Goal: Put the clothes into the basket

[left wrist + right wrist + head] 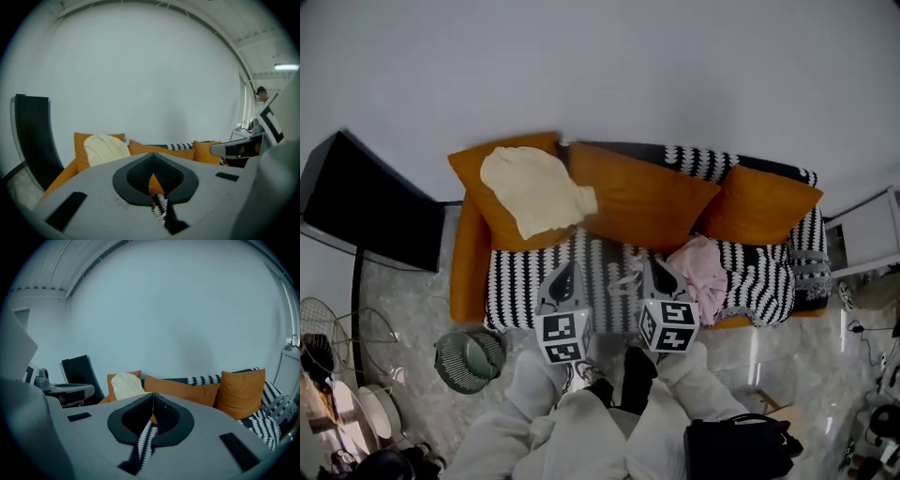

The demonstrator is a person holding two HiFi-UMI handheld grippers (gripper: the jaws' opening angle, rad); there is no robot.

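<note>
A cream garment (534, 190) lies spread over the left orange cushion of the sofa (469, 262); it also shows in both gripper views (105, 149) (126, 385). A pink garment (705, 272) is crumpled on the seat's right part. On the floor at the sofa's left end stands a round green basket (469, 358). My left gripper (565, 267) (152, 157) and right gripper (656, 267) (153, 395) hang side by side over the seat's front edge, pointing at the sofa. Both are shut and hold nothing. The right one is close to the left of the pink garment.
A black flat panel (375, 202) leans at the far left. Wire racks and bowls (337, 375) clutter the floor at the lower left. A black bag (736, 448) sits by the person's legs, and a white shelf (862, 234) stands beside the sofa's right end.
</note>
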